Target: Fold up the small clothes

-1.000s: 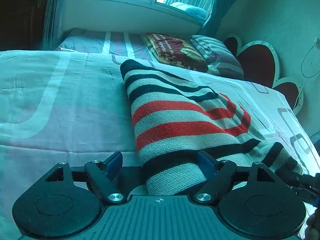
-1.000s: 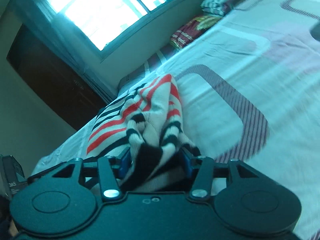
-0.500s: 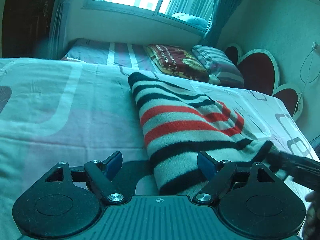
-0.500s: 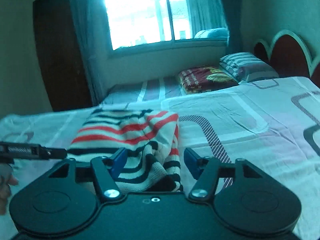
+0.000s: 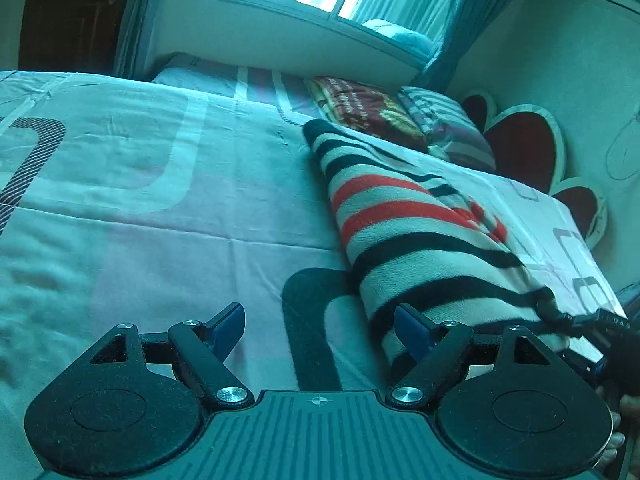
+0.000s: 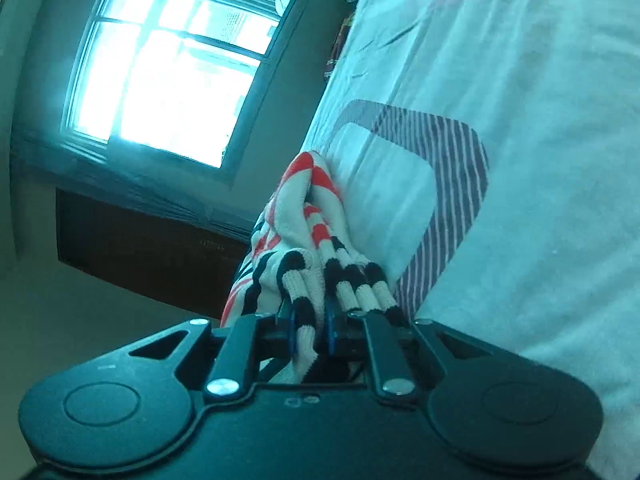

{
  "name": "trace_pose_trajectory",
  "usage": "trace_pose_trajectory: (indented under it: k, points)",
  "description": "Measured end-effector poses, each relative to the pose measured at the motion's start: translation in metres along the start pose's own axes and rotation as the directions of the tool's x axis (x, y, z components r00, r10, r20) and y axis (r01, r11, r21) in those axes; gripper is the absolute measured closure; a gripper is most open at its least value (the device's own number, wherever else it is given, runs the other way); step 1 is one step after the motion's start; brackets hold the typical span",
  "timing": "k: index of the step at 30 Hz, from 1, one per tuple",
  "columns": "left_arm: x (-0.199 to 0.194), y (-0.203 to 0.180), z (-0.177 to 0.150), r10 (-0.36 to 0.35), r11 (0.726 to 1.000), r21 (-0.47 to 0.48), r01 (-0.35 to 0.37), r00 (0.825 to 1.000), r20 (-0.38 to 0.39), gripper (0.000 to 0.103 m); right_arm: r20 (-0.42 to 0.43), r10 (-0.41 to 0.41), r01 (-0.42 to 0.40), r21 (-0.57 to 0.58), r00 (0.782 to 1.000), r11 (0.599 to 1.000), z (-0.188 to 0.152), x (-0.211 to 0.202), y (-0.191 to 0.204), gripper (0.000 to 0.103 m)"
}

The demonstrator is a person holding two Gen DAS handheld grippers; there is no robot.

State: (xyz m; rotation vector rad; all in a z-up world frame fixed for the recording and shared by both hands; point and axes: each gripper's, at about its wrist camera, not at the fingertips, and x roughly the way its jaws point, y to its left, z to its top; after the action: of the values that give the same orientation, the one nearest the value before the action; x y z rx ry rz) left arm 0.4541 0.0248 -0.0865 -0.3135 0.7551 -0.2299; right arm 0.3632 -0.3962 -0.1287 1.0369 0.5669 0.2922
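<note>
A coarse knitted cloth is seen in the striped garment, its ribbed weave bunched between the closing blue pads of the right gripper. Those pads are shown as smooth plastic; the linkages behind them are matt black, pinned with shiny metal screws. Ahead of the wide-set fingers of the left gripper, a thin, creased woven bedsheet is laid, matt throughout. Beyond the fingers, a glossy painted headboard is caught.
</note>
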Motion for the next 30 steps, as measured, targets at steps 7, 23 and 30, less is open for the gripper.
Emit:
trace_pose_trajectory:
  k: [7,23,30]
  points:
    - [-0.001,-0.027,-0.005,-0.062,0.995,0.073,0.061,0.998,0.007,0.021,0.066,-0.134,0.146,-0.237,0.989,0.960,0.004,-0.017,0.044,0.054]
    - [0.042,-0.017,0.042,-0.069,0.998,0.011,0.069,0.998,-0.007,0.021,-0.102,-0.235,0.137,-0.572,0.967,0.809,0.083,0.113,0.069,0.074]
    - [0.049,-0.015,0.033,-0.088,0.996,0.006,0.088,0.996,-0.014,0.021,-0.044,-0.093,0.030,-0.740,0.995,0.672,0.083,0.112,0.100,0.093]
